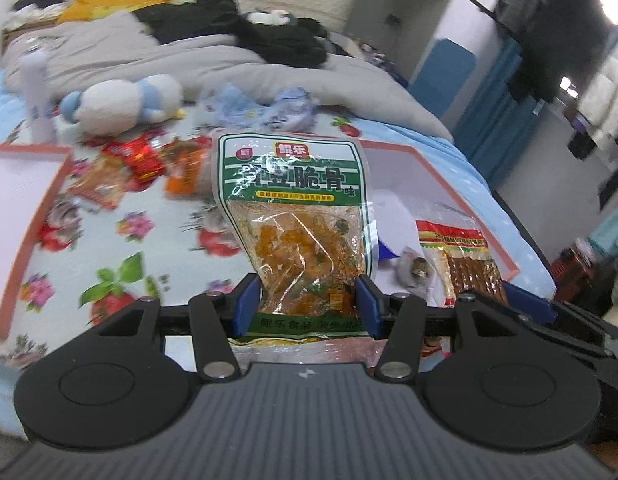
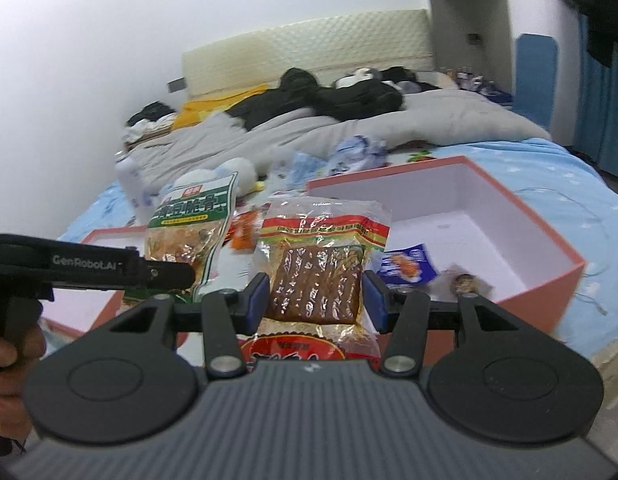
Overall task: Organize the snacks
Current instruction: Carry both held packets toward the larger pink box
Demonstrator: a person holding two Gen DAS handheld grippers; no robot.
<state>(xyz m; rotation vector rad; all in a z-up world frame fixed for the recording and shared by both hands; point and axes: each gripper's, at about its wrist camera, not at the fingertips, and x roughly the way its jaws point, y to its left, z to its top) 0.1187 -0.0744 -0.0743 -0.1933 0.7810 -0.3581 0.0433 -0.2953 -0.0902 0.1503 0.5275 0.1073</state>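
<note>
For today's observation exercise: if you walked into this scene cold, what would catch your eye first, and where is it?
First, the green-labelled snack packet, held upright and clamped in the left gripper, and the red-and-yellow packet of brown strips, clamped in the right gripper. Behind it on the right sits an open pink box, white inside, on the bed, with a small blue packet inside.

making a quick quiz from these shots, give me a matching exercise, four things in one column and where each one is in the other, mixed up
Things:
1. green snack packet
2. brown strip snack packet
3. blue and white wrapper
4. plush toy

Places:
A. lying inside the pink box
B. between the right gripper pads
C. on the bed, beyond the snacks
D. between the left gripper pads

Pairs: 1-D, 2-B, 3-A, 4-C
</note>
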